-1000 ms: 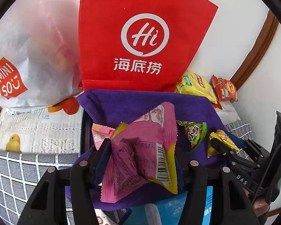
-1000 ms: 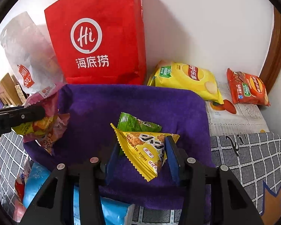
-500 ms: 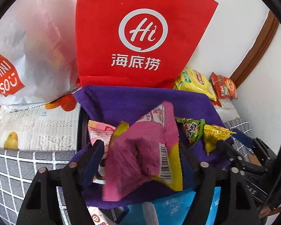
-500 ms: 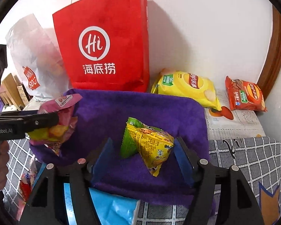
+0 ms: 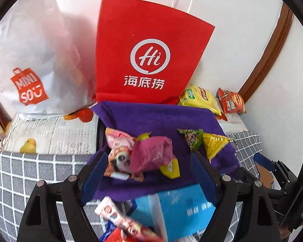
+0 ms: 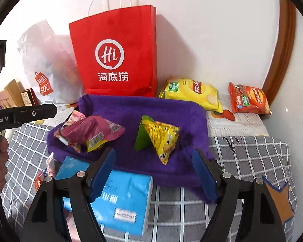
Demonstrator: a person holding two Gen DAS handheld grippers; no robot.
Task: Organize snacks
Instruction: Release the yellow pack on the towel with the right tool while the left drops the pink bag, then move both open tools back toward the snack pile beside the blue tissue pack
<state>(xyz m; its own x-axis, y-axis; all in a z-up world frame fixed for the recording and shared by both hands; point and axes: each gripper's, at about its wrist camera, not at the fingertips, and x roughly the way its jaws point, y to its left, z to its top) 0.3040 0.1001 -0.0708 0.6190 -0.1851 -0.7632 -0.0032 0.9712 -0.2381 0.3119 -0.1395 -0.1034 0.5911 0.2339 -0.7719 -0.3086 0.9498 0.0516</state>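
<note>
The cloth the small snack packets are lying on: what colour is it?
Purple, plain with no pattern. The cloth shows best in the right wrist view.

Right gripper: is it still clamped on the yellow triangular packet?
No, the right gripper is open, and the yellow triangular packet lies free on the purple towel.

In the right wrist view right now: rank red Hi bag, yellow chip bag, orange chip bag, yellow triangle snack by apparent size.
1. Red Hi bag
2. Yellow chip bag
3. Orange chip bag and yellow triangle snack: look alike; the triangle sits nearer the camera, so unranked.
</note>
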